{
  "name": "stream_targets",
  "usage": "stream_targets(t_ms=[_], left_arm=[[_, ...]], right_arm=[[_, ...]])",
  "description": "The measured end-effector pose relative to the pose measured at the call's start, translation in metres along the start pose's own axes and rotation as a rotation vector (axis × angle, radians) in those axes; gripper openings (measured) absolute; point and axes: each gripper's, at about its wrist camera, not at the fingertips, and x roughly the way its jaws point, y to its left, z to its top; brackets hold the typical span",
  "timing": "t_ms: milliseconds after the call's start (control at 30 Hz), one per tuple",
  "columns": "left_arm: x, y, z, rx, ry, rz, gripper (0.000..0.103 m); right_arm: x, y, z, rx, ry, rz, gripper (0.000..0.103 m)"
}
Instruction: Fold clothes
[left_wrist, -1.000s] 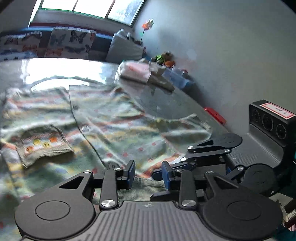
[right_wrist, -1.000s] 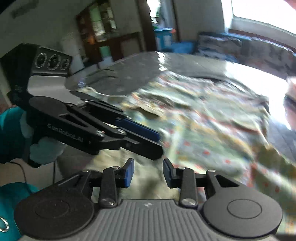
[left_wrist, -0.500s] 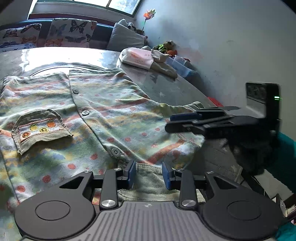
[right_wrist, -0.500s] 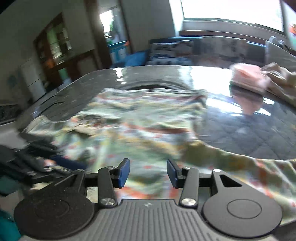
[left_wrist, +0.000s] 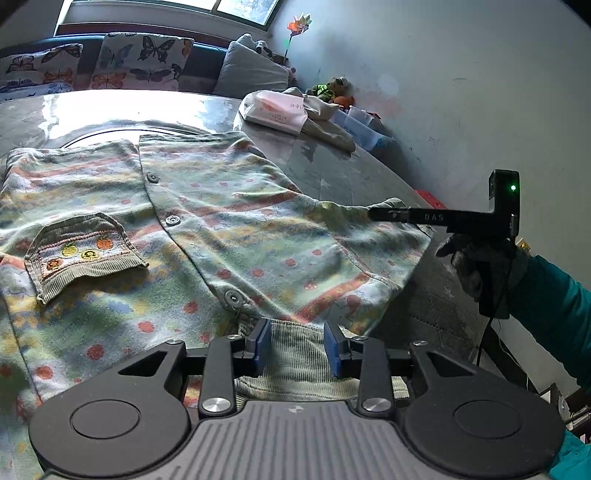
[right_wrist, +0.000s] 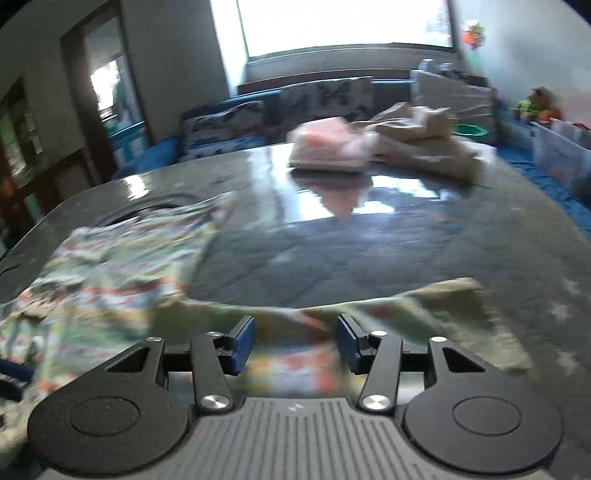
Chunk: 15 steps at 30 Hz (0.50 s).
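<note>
A child's patterned cardigan (left_wrist: 229, 206) lies spread, buttoned side up, on the grey table (left_wrist: 351, 173), with a corduroy pocket (left_wrist: 85, 251) at the left. My left gripper (left_wrist: 296, 349) hovers low over the ribbed hem (left_wrist: 295, 365); its jaws stand apart and the hem lies flat in the gap, unpinched. My right gripper (left_wrist: 373, 215) reaches in from the right, its tip at the sleeve's end. In the blurred right wrist view the right gripper (right_wrist: 295, 345) is over the sleeve (right_wrist: 424, 302). Its jaws are opening, with cloth under the gap and nothing pressed.
A pink folded packet (left_wrist: 275, 110) and crumpled beige cloth (left_wrist: 325, 125) sit at the table's far right. Behind are a sofa with butterfly cushions (left_wrist: 140, 59) and plastic boxes (left_wrist: 362, 125) along the wall. A gloved hand (left_wrist: 480, 266) with a teal sleeve holds the right gripper.
The right gripper has swung away from beside the left gripper, out to the right as far as the sleeve, and its jaws have widened. The left gripper has kept its place over the hem.
</note>
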Motion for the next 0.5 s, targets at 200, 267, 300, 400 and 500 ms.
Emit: stream_targets(t_ms=[200, 267, 300, 400, 500], left_arm=[[0.0, -0.002, 0.0, 0.003, 0.004, 0.005, 0.035], [0.001, -0.002, 0.0, 0.003, 0.006, 0.007, 0.035], [0.001, -0.002, 0.0, 0.003, 0.007, 0.007, 0.035], [0.001, -0.003, 0.0, 0.007, 0.008, 0.009, 0.037], [0.001, -0.005, 0.0, 0.017, 0.01, 0.01, 0.042]], right_arm=[[0.0, -0.038, 0.005, 0.063, -0.034, -0.096, 0.056], [0.0, -0.045, 0.006, 0.066, -0.039, -0.104, 0.055], [0.0, -0.046, 0.008, 0.062, -0.04, -0.107, 0.055], [-0.004, -0.044, 0.008, 0.055, -0.049, -0.12, 0.058], [-0.007, -0.039, 0.004, 0.03, -0.047, -0.129, 0.06]])
